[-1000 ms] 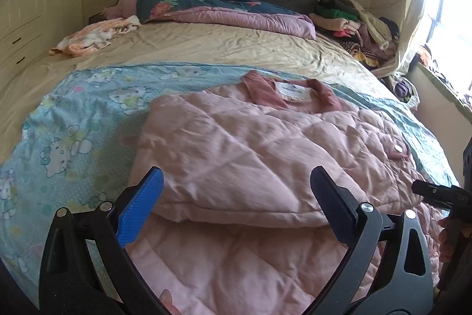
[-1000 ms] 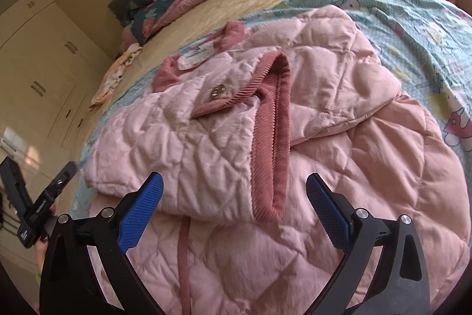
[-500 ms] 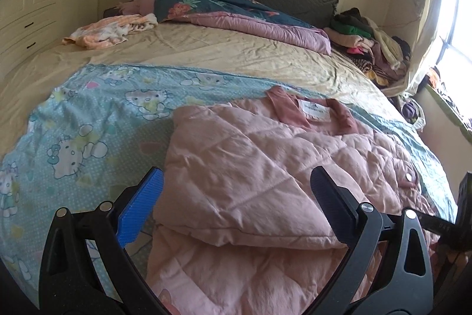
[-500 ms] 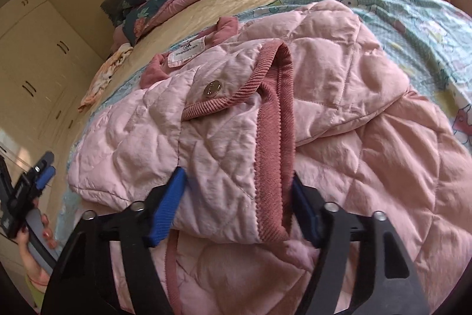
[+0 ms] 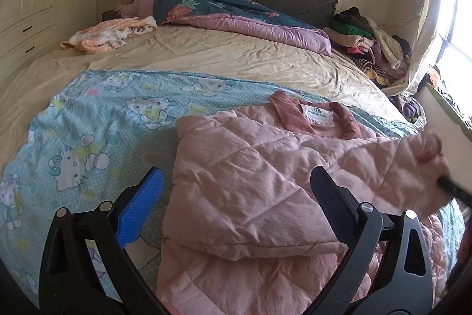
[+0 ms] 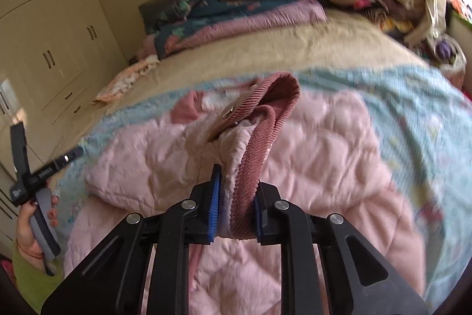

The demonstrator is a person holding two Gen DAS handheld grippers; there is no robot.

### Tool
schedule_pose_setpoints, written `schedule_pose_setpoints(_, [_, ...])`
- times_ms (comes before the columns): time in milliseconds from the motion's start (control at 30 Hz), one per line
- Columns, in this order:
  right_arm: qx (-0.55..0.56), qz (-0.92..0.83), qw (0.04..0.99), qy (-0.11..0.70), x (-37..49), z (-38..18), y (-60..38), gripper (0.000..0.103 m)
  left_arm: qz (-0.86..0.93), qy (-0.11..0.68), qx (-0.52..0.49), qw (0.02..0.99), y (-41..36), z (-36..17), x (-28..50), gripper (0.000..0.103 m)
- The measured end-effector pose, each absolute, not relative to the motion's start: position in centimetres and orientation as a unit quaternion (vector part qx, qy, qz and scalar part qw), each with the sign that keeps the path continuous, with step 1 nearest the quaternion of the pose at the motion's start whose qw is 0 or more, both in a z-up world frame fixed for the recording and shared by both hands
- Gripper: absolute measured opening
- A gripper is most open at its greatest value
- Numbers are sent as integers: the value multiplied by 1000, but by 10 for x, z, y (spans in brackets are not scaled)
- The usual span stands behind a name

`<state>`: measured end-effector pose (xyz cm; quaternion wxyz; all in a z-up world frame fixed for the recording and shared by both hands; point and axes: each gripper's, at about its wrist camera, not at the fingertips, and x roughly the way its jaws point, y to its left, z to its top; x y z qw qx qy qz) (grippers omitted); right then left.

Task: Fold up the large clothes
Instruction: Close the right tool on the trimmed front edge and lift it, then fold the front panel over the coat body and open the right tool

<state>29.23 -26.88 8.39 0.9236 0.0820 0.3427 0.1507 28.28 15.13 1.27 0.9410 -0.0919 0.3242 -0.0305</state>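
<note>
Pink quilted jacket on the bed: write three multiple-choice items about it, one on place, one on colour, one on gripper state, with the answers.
1. What does the pink quilted jacket lie on?
A. a blue cartoon-print sheet
B. the wardrobe
C. the floor

2. What colour is the corduroy cuff trim?
A. green
B. dusty rose
C. black

3. How do the right gripper jaws stand?
A. wide open
B. shut on the cuff
C. out of view

Answers:
1 A: the blue cartoon-print sheet shows around the jacket.
2 B: the ribbed band is a darker rose than the quilting.
3 B: the cuff is pinched between the blue pads, while the left gripper is open.
</note>
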Motion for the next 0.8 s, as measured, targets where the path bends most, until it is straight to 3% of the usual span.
schedule_pose_setpoints(333, [60, 120, 938, 321, 319, 106, -274, 15, -56, 339, -60, 937, 135, 4, 295, 93])
schedule_pose_setpoints(800, [71, 74, 924, 368, 346, 67, -284, 15, -93, 359, -52, 927, 117, -18, 304, 93])
